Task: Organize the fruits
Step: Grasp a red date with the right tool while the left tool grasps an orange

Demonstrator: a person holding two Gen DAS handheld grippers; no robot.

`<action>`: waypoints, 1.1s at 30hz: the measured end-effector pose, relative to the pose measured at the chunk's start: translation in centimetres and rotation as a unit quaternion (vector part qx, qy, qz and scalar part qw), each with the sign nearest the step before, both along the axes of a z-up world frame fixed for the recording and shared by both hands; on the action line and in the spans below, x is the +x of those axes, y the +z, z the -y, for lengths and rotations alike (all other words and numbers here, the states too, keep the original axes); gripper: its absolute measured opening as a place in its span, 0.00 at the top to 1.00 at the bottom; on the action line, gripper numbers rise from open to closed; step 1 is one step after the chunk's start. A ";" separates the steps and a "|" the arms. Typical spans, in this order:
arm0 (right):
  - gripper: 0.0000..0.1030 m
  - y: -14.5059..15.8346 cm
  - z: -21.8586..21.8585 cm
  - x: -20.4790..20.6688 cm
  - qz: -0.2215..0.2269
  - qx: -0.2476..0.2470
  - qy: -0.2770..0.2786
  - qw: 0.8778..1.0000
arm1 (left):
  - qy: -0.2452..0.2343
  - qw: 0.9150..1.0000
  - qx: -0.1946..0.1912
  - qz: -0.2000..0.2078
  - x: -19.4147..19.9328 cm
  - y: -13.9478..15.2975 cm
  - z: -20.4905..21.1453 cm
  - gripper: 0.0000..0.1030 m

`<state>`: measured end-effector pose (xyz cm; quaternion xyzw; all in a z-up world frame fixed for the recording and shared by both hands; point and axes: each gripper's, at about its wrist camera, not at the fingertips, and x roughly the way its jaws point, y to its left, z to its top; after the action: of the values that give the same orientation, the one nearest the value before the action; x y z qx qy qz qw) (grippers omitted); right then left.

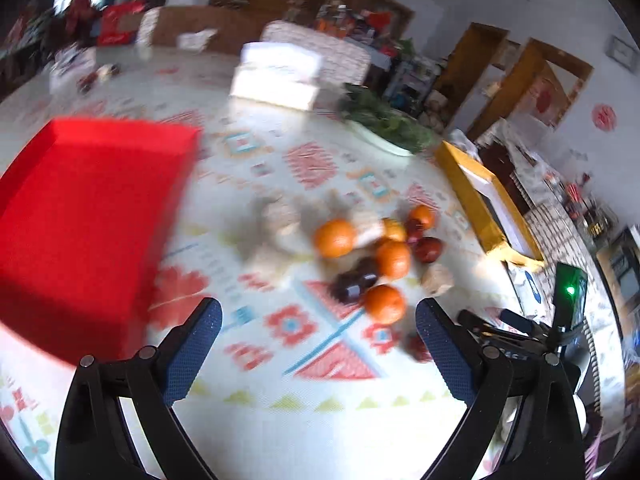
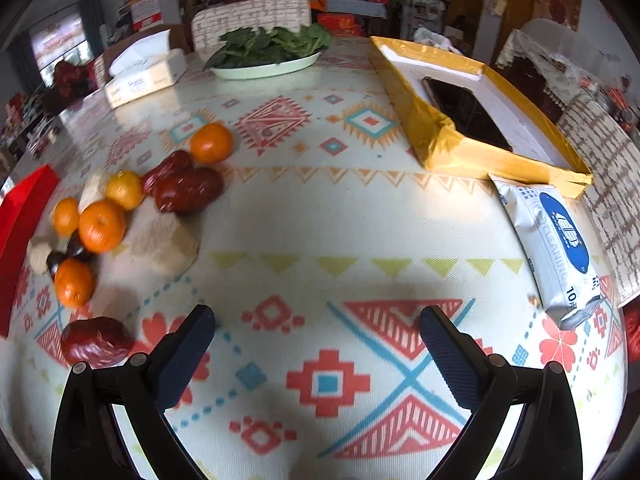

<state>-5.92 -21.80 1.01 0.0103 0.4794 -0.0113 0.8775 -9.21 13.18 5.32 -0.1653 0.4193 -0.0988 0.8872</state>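
A loose pile of fruit lies on the patterned tablecloth (image 2: 328, 216): several oranges (image 2: 101, 226), dark red dates (image 2: 188, 189), small dark chestnuts (image 2: 78, 248) and pale beige lumps (image 2: 164, 242). One date (image 2: 96, 341) lies apart, just left of my right gripper (image 2: 317, 314), which is open and empty above bare cloth. The left wrist view is blurred. There my left gripper (image 1: 318, 308) is open and empty, with an orange (image 1: 385, 303) just beyond its right finger. The red tray (image 1: 92, 208) sits left of the pile (image 1: 393, 258); its edge (image 2: 20, 216) shows in the right wrist view.
A plate of leafy greens (image 2: 266, 50) and a tissue box (image 2: 146, 70) stand at the far side. A yellow-taped foam box holding a phone (image 2: 472, 112) and a pack of cleaning wipes (image 2: 560, 240) lie to the right. Chairs surround the table.
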 end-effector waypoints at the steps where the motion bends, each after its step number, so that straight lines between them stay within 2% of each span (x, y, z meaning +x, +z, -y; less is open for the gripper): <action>1: 0.00 0.0 0.0 -0.2 0.002 -0.001 0.003 1.000 | 0.005 1.000 -0.006 0.001 -0.5 -0.2 -0.8 0.05; 6: 0.00 0.0 -0.2 -1.3 0.000 -0.004 0.014 1.000 | -0.023 1.000 -0.008 -0.005 -1.6 -1.1 -0.4 0.05; 10: 0.00 0.0 0.1 -2.5 0.005 -0.003 0.036 0.999 | -0.050 0.998 -0.024 -0.008 -2.2 -1.8 0.6 0.05; 16: 0.01 0.1 0.5 -4.2 -0.007 -0.002 0.047 0.999 | -0.068 0.997 -0.019 -0.018 -2.1 -3.0 2.0 0.05; 17: 0.05 0.3 0.6 -4.6 -0.009 0.003 0.044 0.999 | -0.073 0.997 -0.014 -0.019 -2.2 -3.2 2.2 0.05; 18: 0.17 0.6 0.7 -5.0 -0.002 0.015 0.047 0.999 | -0.075 0.997 -0.010 -0.018 -2.2 -3.3 2.3 0.05; 19: 0.26 1.0 0.6 -5.8 0.006 0.048 0.064 0.997 | -0.077 0.997 -0.006 -0.016 -2.2 -3.3 2.4 0.05; 21: 0.28 1.7 0.0 -6.6 0.012 0.103 0.086 0.991 | -0.072 0.997 0.005 -0.009 -2.2 -3.1 2.3 0.09; 23: 0.32 2.0 -0.9 -6.7 0.012 0.138 0.101 0.985 | -0.071 0.997 0.009 -0.006 -2.1 -2.9 2.2 0.28; 25: 0.34 2.1 -2.2 -6.2 0.008 0.180 0.113 0.977 | -0.072 0.997 0.015 -0.001 -2.2 -2.7 2.1 0.38; 26: 0.34 2.0 -2.9 -5.7 0.006 0.190 0.117 0.975 | -0.071 0.997 0.020 0.002 -2.2 -2.6 2.0 0.38; 30: 0.40 1.0 -5.6 -3.9 -0.010 0.179 0.113 0.977 | -0.071 0.997 0.031 0.015 -2.4 -2.1 1.7 0.38; 32: 0.42 1.0 -6.5 -3.6 -0.002 0.157 0.109 0.981 | -0.074 0.996 0.041 0.024 -2.4 -1.8 1.7 0.38; 33: 0.46 1.0 -6.7 -3.7 -0.001 0.156 0.108 0.982 | -0.076 0.996 0.042 0.026 -2.3 -1.8 1.9 0.38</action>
<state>-9.60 -15.06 1.98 0.0955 0.4744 0.1587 0.8606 -11.55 11.33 3.56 -0.0927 0.4111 -0.1525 0.8939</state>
